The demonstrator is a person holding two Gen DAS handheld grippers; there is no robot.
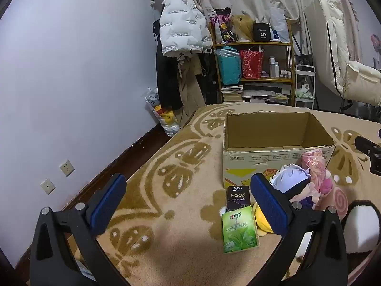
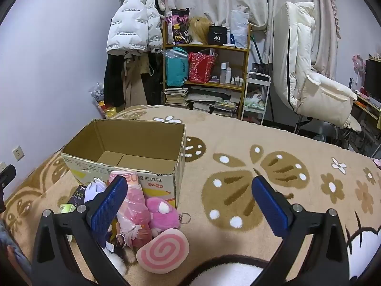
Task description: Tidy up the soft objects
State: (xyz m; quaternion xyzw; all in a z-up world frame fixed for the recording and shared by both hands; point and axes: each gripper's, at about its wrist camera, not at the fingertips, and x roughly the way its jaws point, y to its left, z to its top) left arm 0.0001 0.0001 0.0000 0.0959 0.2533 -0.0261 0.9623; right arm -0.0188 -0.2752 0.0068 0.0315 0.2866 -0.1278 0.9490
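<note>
tan blanket (image 2: pixel 273 143) w/ brown flowers; open cardboard box (image 2: pixel 128 143) on it, inside bare. soft toys (image 2: pixel 152 214) + tissue packs (image 1: pixel 239 230) piled just in front of box. left gripper (image 1: pixel 188 205) & right gripper (image 2: pixel 189 206) both spread wide, gripping nothing.

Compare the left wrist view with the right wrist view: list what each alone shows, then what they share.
Left wrist only: the whole green tissue pack, a yellow plush beside it, and the open left gripper over bare blanket.

Right wrist only: the key ring on the pink plush, a desk at far right, and the open right gripper.

Both: the empty box, the spiral cushion, the black Face pack, the shelf.
</note>
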